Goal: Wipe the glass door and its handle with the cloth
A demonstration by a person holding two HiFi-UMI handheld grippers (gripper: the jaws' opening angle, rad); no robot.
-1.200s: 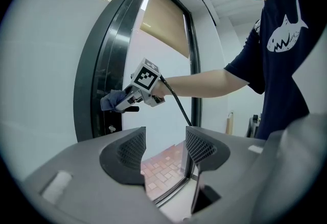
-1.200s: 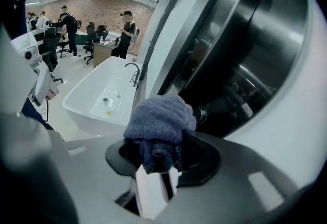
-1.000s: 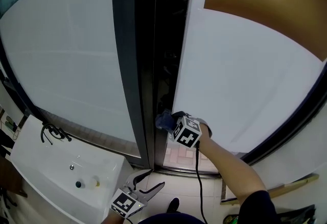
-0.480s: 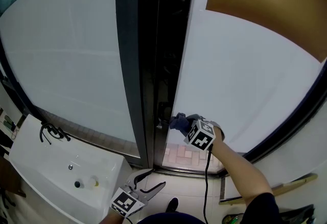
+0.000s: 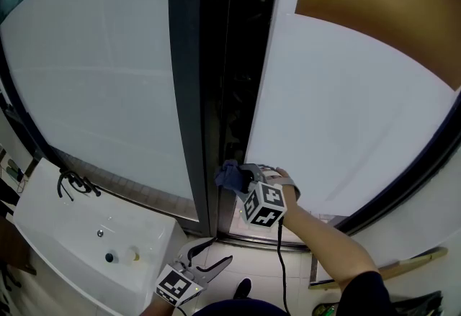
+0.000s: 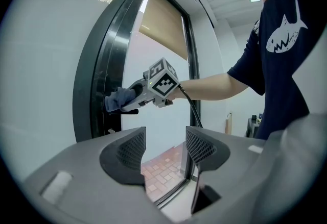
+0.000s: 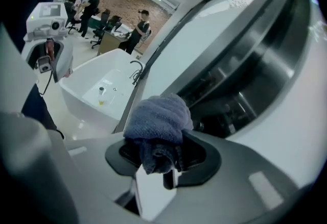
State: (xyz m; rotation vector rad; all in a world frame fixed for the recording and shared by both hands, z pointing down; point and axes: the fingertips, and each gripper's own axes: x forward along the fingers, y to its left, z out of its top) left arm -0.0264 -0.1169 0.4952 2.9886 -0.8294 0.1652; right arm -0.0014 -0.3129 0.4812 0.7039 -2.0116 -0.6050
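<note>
Cloth (image 7: pixel 158 116) bunched, clamped in shut right gripper (image 7: pixel 164 159), low centre at glass door (image 5: pixel 338 113) edge; left gripper (image 6: pixel 166 147) gaping, empty, lower left; risk: snagging on handle (image 6: pixel 129 111), cloth tugged loose.

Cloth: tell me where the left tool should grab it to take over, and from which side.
Probably the bulging wad of the cloth sticking out past the right tool, which pinches its lower end. Come from below, where the open left tool hangs; the door frame lies just ahead.
</note>
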